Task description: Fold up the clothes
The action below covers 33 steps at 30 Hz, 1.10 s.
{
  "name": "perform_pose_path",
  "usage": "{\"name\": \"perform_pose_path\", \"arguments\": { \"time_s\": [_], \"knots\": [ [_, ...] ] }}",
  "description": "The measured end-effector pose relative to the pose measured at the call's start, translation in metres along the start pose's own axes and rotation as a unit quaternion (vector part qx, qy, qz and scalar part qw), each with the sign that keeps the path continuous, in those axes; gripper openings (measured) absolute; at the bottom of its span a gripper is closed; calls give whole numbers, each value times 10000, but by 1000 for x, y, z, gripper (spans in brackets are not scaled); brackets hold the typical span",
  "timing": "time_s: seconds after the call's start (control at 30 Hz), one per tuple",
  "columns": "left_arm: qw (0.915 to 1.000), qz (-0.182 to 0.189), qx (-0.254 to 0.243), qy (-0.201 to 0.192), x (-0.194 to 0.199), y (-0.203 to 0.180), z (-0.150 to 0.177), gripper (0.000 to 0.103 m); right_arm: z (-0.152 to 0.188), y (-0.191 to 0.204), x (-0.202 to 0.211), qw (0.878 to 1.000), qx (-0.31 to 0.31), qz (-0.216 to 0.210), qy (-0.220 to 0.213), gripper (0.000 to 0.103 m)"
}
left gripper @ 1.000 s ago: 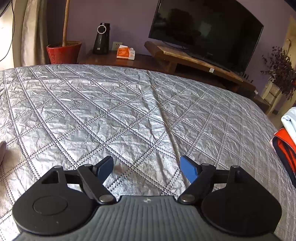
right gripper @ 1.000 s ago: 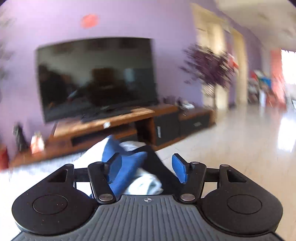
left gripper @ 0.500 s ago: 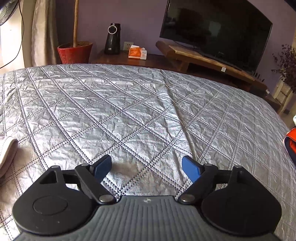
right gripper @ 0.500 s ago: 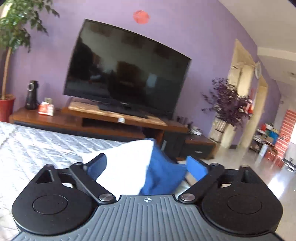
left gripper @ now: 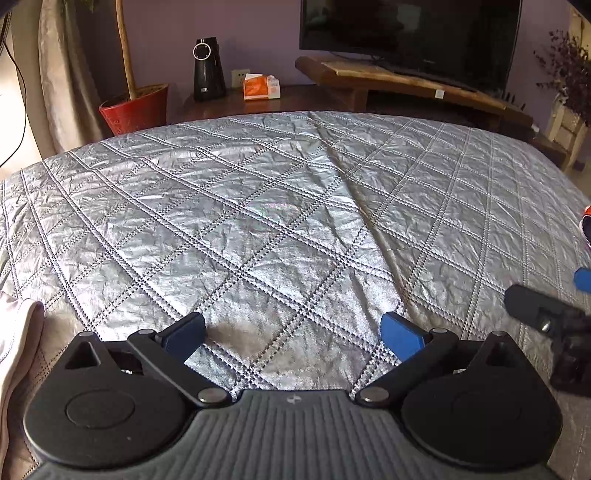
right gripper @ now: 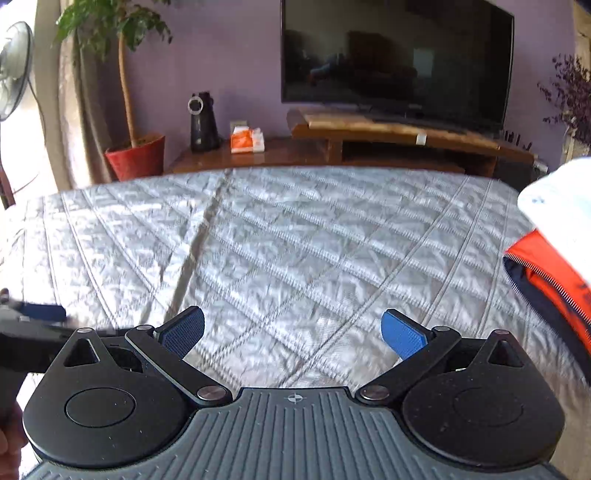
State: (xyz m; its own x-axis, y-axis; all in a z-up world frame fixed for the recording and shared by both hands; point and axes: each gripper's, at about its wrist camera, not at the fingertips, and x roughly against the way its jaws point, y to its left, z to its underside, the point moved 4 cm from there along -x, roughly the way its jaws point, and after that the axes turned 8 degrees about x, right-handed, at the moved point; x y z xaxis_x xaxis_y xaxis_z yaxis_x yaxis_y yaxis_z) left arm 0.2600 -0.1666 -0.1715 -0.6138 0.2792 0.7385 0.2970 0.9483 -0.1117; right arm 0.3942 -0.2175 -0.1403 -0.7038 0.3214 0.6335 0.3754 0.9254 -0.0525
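Observation:
My left gripper [left gripper: 291, 334] hangs open over the silver quilted bed cover [left gripper: 280, 221], nothing between its blue pads. My right gripper [right gripper: 291, 332] is open too, also over the quilt [right gripper: 295, 251]. At the right edge of the right wrist view lies a pile of clothes: an orange and navy zipped garment [right gripper: 554, 291] with a white garment [right gripper: 557, 199] on top. A pale pink cloth [left gripper: 16, 339] lies at the left edge of the left wrist view. The right gripper's tip [left gripper: 550, 314] shows at the right of the left wrist view.
Beyond the bed stand a wooden TV stand [left gripper: 399, 79] with a large TV [left gripper: 410, 29], a black speaker [left gripper: 208, 70], an orange tissue box [left gripper: 260, 86] and a red plant pot [left gripper: 135, 109]. A fan [right gripper: 13, 70] and curtain are at far left.
The right gripper swung left from the room and the blue and white clothes to face the bed; the clothes pile now lies at its right. The left gripper drifted slightly and stays open.

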Motion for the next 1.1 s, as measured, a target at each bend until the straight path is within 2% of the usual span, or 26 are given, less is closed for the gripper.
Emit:
{"name": "perform_pose_path", "arguments": {
  "time_s": [0.07,0.17,0.3,0.37,0.5,0.6,0.7,0.77,0.87,0.97,1.03,1.1],
  "knots": [
    [10000,4,91,-37,1,1,-1,101,8,5,-6,9993,-222,-233,210,103],
    [9998,-46,151,-118,3,4,0,101,8,10,-3,9998,-50,-193,91,103],
    [9994,-21,301,-184,16,8,9,100,13,3,6,9994,-162,-205,216,103],
    [9990,-1,336,-284,27,7,15,100,15,-4,19,9998,-147,4,155,103],
    [9982,35,438,-401,67,1,36,100,20,-30,65,9950,-368,928,-12,103],
    [9990,156,-11,-414,104,-20,53,100,27,-41,117,9930,-359,1123,-110,103],
    [9962,208,-521,-664,160,-28,66,100,34,-51,168,9904,-350,1318,-207,103],
    [9947,343,-590,-775,183,-31,63,102,39,-57,202,9887,-354,1432,-266,103],
    [9938,547,-453,-853,205,-34,61,102,58,-55,231,9904,-642,1206,-189,103],
    [9927,566,-450,-963,227,-32,75,102,84,-53,251,9892,-1016,1053,-54,103],
    [9930,504,-474,-953,236,-36,80,102,88,-50,263,9880,-1116,1047,-223,103],
    [9940,491,-442,-877,237,-39,84,102,88,-45,265,9902,-959,982,-269,103]
  ]
}}
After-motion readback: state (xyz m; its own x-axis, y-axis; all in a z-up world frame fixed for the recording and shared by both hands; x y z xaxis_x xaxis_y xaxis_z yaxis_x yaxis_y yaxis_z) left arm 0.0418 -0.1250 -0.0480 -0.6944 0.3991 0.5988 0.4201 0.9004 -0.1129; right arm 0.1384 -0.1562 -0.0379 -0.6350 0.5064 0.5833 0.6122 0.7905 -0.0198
